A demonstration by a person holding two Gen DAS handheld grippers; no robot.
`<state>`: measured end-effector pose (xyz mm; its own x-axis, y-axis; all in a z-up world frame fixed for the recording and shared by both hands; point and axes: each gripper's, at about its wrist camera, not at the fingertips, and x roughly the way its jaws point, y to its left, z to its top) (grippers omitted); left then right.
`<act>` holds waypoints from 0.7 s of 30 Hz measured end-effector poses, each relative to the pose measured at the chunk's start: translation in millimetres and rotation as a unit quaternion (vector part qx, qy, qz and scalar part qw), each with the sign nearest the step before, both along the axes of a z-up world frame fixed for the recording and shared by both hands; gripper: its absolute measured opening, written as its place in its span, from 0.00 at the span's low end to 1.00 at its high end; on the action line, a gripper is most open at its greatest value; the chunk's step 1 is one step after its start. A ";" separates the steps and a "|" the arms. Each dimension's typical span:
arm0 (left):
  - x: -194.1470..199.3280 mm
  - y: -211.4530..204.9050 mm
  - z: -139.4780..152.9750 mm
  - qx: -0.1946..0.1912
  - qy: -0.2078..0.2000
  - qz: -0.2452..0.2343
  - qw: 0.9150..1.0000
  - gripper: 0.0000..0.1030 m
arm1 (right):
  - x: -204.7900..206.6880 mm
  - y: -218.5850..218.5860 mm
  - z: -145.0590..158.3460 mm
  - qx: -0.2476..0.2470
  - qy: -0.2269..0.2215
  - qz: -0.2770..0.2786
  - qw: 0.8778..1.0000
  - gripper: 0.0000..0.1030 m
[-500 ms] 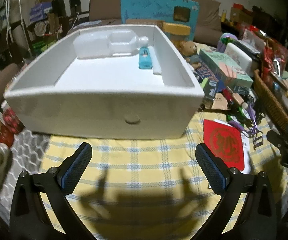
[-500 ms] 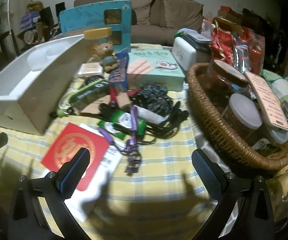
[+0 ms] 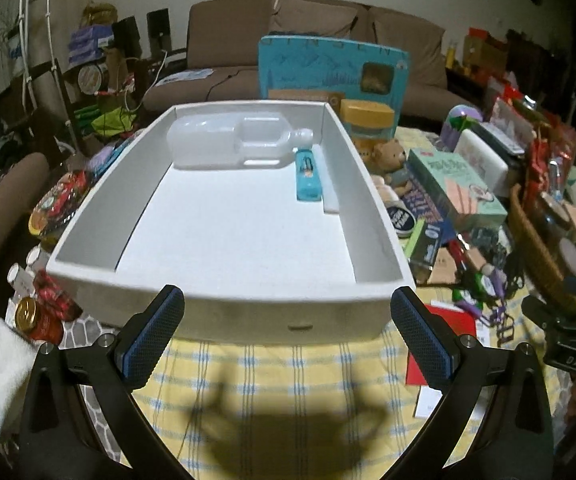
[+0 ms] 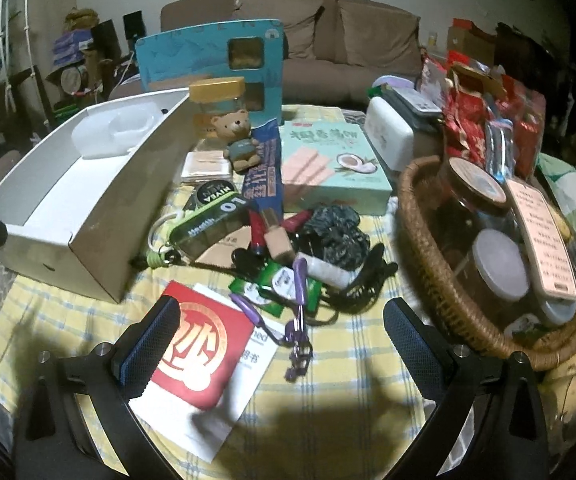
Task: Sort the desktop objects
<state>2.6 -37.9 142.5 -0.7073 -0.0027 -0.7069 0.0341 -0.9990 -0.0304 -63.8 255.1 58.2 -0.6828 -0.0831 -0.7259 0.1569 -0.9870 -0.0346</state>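
nearest in the right wrist view, the right gripper (image 4: 281, 316) is seen with its jaws spread wide and nothing between the pads, angled down over the yellow checked tablecloth (image 4: 348, 360). just beyond its left finger a red envelope (image 4: 203, 352) is laid flat on white paper, and between the fingers, slightly further on, a purple eyelash curler (image 4: 298, 320) is found with its long axis running roughly away from the gripper, handles far and head near. behind it the loose pile is spread: green packets, a black cable, a red lipstick (image 4: 256, 228) and a dark mint tin (image 4: 207, 222). the pile is judged to lie straight ahead of the right gripper and well to the right of the left one, so the right hand is taken to be the nearer for a first pick. further right a wicker basket (image 4: 428, 256) of jars is set, and at the back a mint-green wafer box (image 4: 332, 160) and a small bear figure (image 4: 237, 140).

in the left wrist view, the left gripper (image 3: 288, 320) is likewise held fully apart and empty, just short of the near wall of the white tray (image 3: 223, 312). the tray's long axis is directed away from it; at the far end a clear bottle (image 3: 235, 142) is laid crosswise, with a blue case (image 3: 308, 178) beside it. most of the tray floor is bare, and it is judged to be where the pile's things go.
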 end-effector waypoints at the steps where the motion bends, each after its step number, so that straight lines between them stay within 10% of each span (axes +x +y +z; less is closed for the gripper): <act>1: -6.2 0.0 1.7 -0.001 0.001 -0.002 1.000 1.00 | -4.3 -0.5 2.0 0.000 0.001 0.002 1.000 1.00; 14: -63.5 0.7 -4.8 0.000 -0.004 -0.015 1.000 1.00 | -89.4 -4.5 30.4 -0.055 -0.026 0.039 0.997 0.99; 21: -71.9 4.4 -10.9 0.024 -0.011 -0.040 0.999 1.00 | -141.8 2.5 -2.7 -0.177 -0.132 0.042 0.974 0.56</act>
<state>-69.3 -33.5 131.6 -0.6876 0.0867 -0.7209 -0.0436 -0.9960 -0.0782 -205.6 257.6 55.5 -0.4555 -0.4073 -0.7916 0.1953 -0.9132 0.3576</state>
